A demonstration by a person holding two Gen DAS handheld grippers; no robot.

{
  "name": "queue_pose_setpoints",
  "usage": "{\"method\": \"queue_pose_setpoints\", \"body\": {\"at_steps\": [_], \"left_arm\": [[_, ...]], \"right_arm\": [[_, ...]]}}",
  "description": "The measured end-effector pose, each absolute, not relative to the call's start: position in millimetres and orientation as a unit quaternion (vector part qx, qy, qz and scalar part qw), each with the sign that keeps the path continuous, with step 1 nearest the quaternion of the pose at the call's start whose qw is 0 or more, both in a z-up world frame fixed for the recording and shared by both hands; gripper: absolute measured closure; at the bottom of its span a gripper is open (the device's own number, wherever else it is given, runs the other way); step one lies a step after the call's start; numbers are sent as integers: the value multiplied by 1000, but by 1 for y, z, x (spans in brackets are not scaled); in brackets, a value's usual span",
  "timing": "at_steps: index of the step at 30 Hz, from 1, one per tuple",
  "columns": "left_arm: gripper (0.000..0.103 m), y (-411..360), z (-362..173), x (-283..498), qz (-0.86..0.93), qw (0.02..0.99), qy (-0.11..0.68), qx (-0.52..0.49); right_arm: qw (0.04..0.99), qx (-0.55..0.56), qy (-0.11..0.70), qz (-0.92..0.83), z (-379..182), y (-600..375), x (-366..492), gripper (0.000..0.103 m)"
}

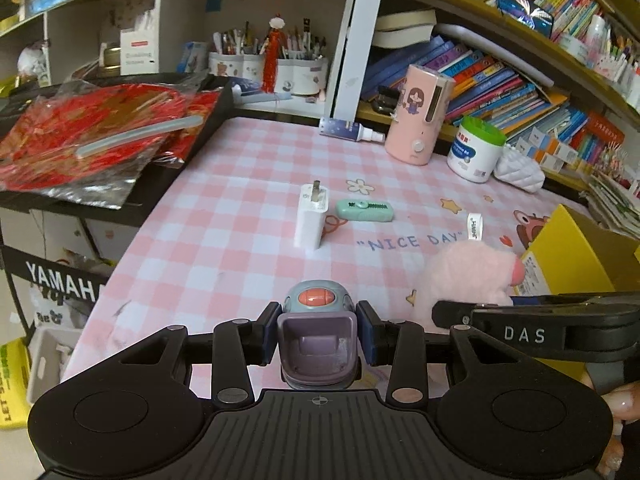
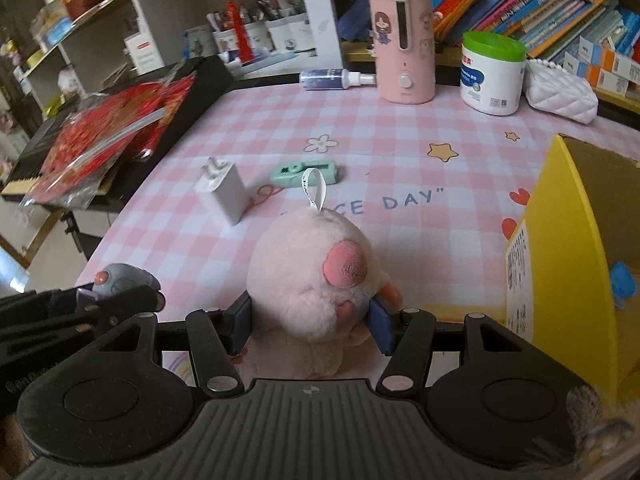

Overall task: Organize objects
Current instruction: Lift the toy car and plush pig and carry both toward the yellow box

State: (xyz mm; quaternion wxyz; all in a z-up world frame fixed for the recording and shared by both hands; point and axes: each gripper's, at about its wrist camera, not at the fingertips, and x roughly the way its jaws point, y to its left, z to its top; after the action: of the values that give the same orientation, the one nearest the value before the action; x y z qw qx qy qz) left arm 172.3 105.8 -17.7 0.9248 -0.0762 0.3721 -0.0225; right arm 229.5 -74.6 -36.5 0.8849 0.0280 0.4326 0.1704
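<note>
Right now both grippers sit low over the pink check cloth (image 1: 248, 216), side by side near its front edge.

Left gripper (image 1: 319, 338): pads pressed on both sides of a small toy (image 1: 318, 332), purple scoop at the back, grey body w/ an orange dome on top. Clamped on it, no gap either side. In the right wrist view the same toy (image 2: 120, 278) shows at far left, w/ the left gripper's black frame across it.

Right gripper (image 2: 310, 320): blue pads squeezed into a pink plush (image 2: 316, 276), fur bulging round them. Plush has a darker pink patch and a white loop tag on top. From the left wrist cam the plush (image 1: 468, 276) is just right of the toy.

Further back on the cloth: white charger (image 1: 310, 216) standing w/ prongs up, mint cutter (image 1: 364, 210) lying just right of it, not touching.

Yellow box (image 2: 560, 248) at the right edge, open, close to the plush; something blue inside, can't tell what.

Along the back: spray bottle (image 2: 336, 79) on its side, pink humidifier (image 2: 402, 44) upright, white tub (image 2: 492, 76) w/ green lid, white quilted pouch (image 2: 560, 94). Red foil packets (image 1: 100, 136) lie on a black keyboard (image 1: 64, 276) at left.
</note>
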Motion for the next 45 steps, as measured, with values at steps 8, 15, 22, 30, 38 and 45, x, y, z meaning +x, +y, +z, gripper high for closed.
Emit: {"method": "queue_pose_setpoints", "body": {"at_steps": [8,15,22,30,38,45], "left_arm": [[65,117,-5,134,-19,928,359,-94],[65,123,-3,105,-24,931,352,-97],[65,124,0,73,-38,931,347,-104],[65,122,2,30,-50,931,347,-105],[65,115,3,-8,-62,930,350,-96],[65,103,3,-33,-83,929,353,-81]], "right_arm": [[880,17,437,186,-31,-74,191,47],[884,12,432,179,-29,-68,161,47],[886,12,429,173,-25,-66,128,47],[886,15,433,163,-24,-73,81,47],[886,27,434,160,-25,-81,35,47],[888,41,435,144,-27,-95,1,47]]}}
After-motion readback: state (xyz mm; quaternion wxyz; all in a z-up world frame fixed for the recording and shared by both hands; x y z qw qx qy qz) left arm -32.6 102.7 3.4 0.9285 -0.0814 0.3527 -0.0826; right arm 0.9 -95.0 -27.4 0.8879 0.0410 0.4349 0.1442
